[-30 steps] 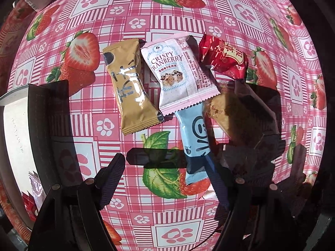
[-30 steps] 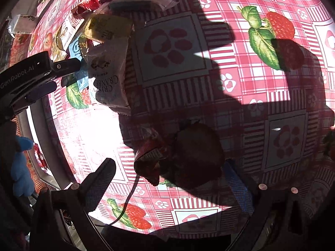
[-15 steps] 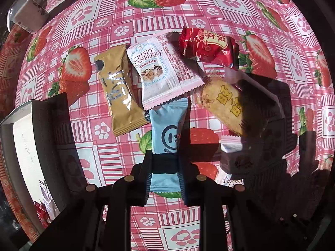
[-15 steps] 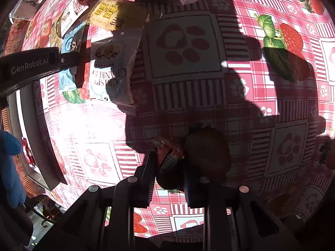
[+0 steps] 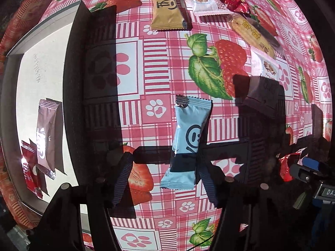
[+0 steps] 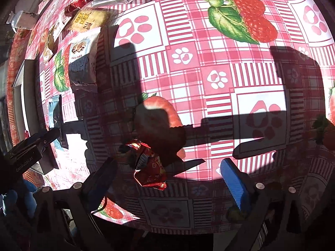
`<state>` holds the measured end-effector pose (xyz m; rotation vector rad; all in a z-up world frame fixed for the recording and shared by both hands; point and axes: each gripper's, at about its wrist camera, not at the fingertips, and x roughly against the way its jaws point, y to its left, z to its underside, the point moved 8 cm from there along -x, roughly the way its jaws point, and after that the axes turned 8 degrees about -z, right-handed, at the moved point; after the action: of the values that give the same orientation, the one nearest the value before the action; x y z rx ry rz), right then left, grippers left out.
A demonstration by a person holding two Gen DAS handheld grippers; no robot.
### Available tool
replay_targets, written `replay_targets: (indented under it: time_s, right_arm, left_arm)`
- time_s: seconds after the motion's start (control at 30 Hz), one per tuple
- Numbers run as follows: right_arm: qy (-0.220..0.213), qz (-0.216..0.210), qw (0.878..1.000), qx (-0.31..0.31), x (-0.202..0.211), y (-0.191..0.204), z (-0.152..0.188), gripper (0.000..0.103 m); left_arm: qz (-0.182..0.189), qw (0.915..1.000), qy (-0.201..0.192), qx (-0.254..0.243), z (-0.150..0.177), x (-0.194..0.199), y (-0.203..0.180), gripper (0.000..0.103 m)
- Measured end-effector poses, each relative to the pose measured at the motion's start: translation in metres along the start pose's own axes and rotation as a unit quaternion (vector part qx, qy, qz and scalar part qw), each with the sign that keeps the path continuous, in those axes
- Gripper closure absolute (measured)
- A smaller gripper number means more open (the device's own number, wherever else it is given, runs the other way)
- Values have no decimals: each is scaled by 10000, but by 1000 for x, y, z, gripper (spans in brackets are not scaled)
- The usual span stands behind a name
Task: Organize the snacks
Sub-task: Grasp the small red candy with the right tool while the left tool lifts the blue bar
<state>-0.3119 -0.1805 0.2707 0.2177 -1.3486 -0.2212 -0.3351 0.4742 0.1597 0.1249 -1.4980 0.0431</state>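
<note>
The left gripper [image 5: 165,177] has just been opening, and the blue packet [image 5: 188,140] lies between its jaws on the bench [image 5: 134,41], beside the white box [image 5: 31,83].

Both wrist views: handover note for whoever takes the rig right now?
Left gripper: jaws have just been opening and are now open. The blue packet lies between them on the tablecloth, beside the box, not in it.
Right gripper: jaws have just opened wide. The red candy lies loose between them.
Done: brown packet and red packet are in the box.
Left: blue packet, red candy, tan packet, Crispy Cranberry packet, yellow biscuit packet and others nearby.
</note>
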Motion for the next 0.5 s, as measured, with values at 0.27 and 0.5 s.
replay_targets:
  time_s: [0.27, 0.5]
  right_arm:
    - [102, 292, 9995, -8, -38, 22, -11, 4]
    - [203, 814, 9948, 574, -65, 55, -12, 9]
  left_arm:
    - [-304, 9982, -21, -516, 7, -4, -20, 35]
    - [-450, 9966, -73, -684, 15, 1, -51, 32]
